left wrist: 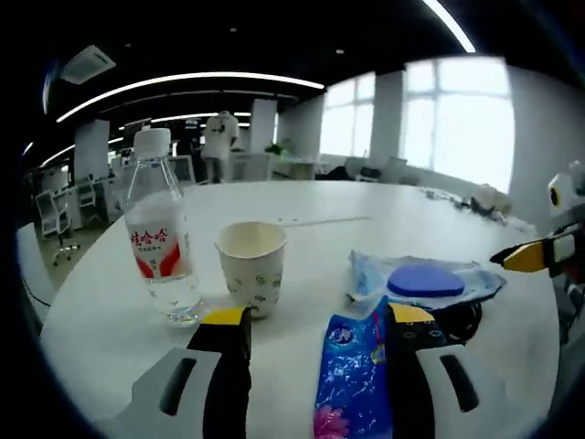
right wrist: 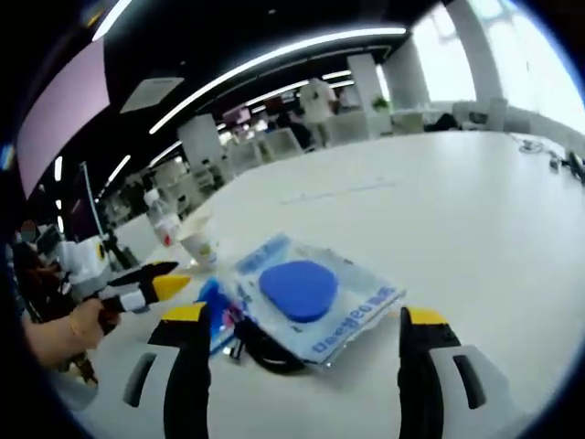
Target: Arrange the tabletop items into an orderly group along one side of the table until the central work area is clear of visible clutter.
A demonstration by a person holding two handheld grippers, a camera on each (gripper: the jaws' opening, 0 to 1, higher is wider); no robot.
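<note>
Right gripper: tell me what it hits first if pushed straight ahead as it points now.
Probably the clear packet with the blue pad, lying just beyond the open right gripper and between its jaw lines; a black cable sits nearer, slightly left. Depth is uncertain.

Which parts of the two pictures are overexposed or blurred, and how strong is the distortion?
Left gripper view: the large bright windows are blown out to white; the clear plastic water bottle with red label stays sharp. Right gripper view: the whole picture is softer, the white round table glares mildly. Both views bend the ceiling light strips into arcs.
</note>
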